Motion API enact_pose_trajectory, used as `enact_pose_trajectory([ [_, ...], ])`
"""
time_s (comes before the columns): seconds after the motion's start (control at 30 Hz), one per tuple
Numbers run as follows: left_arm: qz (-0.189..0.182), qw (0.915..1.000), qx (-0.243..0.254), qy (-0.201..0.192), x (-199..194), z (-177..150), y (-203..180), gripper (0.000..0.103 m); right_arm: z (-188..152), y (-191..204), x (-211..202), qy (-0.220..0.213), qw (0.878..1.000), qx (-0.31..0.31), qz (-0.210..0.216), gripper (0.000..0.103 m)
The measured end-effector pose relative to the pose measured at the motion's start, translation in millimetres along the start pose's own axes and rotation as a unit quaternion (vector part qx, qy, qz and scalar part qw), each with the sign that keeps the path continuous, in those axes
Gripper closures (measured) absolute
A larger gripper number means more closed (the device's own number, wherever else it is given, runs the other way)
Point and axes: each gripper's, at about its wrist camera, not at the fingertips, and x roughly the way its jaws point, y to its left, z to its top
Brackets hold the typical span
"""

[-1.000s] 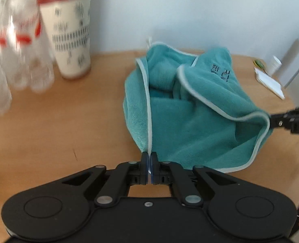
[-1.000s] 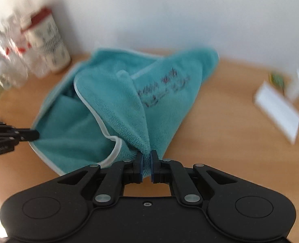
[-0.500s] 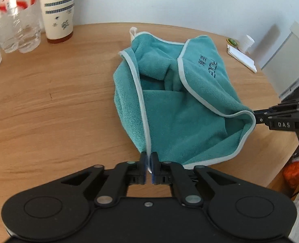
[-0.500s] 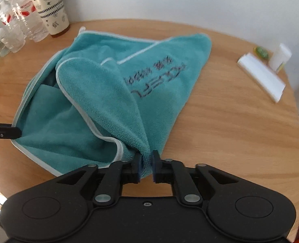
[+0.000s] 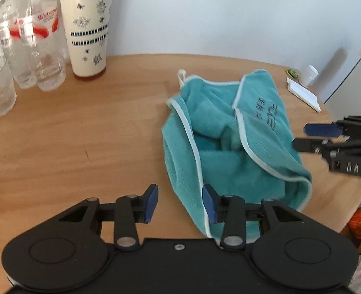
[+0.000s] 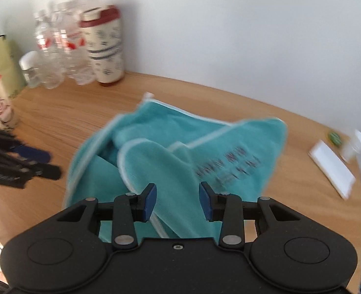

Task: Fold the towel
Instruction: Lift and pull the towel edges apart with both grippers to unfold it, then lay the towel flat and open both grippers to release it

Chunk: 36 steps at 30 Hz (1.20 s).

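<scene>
1. Table (image 5: pixel 70 134): round wooden top carrying everything; we work from its near edge, so both grippers reach in from the near side.
2. Towel (image 5: pixel 229 161): teal with pale piping, lying on the table right of centre in the left wrist view. It is bunched, not flat: a flap with dark lettering drapes over the right side and a hollow shows in the middle. Our judgement: a rough, partial fold, with the edges not lined up.
3. Left gripper (image 5: pixel 180 204): jaws wide apart, nothing between them. It sits at the towel's near-left edge; the right-hand finger overlaps the piped hem in the picture, but we cannot tell whether it touches.
4. Right gripper (image 6: pixel 178 201): jaws likewise spread wide and empty, hovering at the towel's near side over the folded flap. The view is motion-blurred, so contact cannot be settled.
5. Tumbler (image 5: pixel 88 27) and clear bottles (image 5: pixel 23 39): grouped at the far left, well apart from the towel, leaving room for the cloth.
6. White packet (image 5: pixel 302 94): far right, near the table edge, clear of the cloth.
7. Change against half a second ago: both grippers were then pinched shut on the towel's hem, holding it stretched between them. Now both have let go and the cloth has slumped narrower on the table.
</scene>
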Motion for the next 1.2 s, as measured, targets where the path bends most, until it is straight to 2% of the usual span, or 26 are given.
enact_pose_trajectory([
  [0.17,0.005,0.9999,0.004,0.011,24.4,25.7,4.3,0.063,10.4,15.4,16.1,0.009,1.0,-0.013,0.019,0.06],
  [0.3,0.019,0.9992,0.023,0.026,45.2,37.7,1.9,0.063,11.3,21.9,27.8,0.026,0.999,-0.013,0.014,0.062],
  [0.33,0.02,0.9991,0.024,0.029,49.3,39.1,1.8,0.063,11.8,20.6,32.0,0.033,0.999,-0.008,0.016,0.065],
  [0.4,0.024,0.9988,0.024,0.036,58.7,41.8,1.5,0.064,12.2,18.2,39.8,0.051,0.999,0.001,0.007,0.089],
  [0.43,0.023,0.9988,0.024,0.037,60.4,42.6,1.2,0.067,12.0,17.4,40.5,0.053,0.999,0.003,0.003,0.09],
  [0.47,0.022,0.9988,0.024,0.038,62.1,43.3,0.9,0.075,12.0,15.2,40.0,0.054,0.999,0.009,0.001,0.09],
  [0.5,0.021,0.9986,0.027,0.041,64.0,44.3,-0.1,0.09,12.3,10.8,36.9,0.052,0.998,0.019,0.003,0.092],
  [0.53,0.018,0.9981,0.034,0.047,66.2,45.7,-2.2,0.094,12.0,7.1,33.6,0.05,0.998,0.027,0.002,0.092],
  [0.67,0.026,0.9965,0.054,0.059,70.4,51.6,-8.7,0.096,7.6,-12.1,15.2,0.038,0.997,0.062,-0.01,0.092],
  [0.73,0.034,0.9973,0.044,0.049,66.2,53.2,-6.7,0.096,3.3,-23.7,2.7,0.029,0.996,0.084,-0.012,0.098],
  [0.83,0.048,0.9978,0.024,0.039,59.0,54.3,-0.9,0.096,-2.8,-43.3,-20.0,0.007,0.992,0.115,-0.041,0.098],
  [0.93,0.059,0.9976,0.012,0.033,51.3,53.2,4.8,0.096,-7.9,-65.5,-40.2,-0.006,0.988,0.147,-0.047,0.098],
  [1.1,0.078,0.9967,0.003,0.021,27.1,36.4,5.2,0.097,-16.6,-87.7,-60.1,-0.02,0.982,0.166,-0.087,0.098],
  [1.2,0.089,0.9959,-0.001,0.014,11.6,25.1,4.8,0.096,-28.7,-103.0,-73.6,-0.026,0.974,0.196,-0.111,0.098],
])
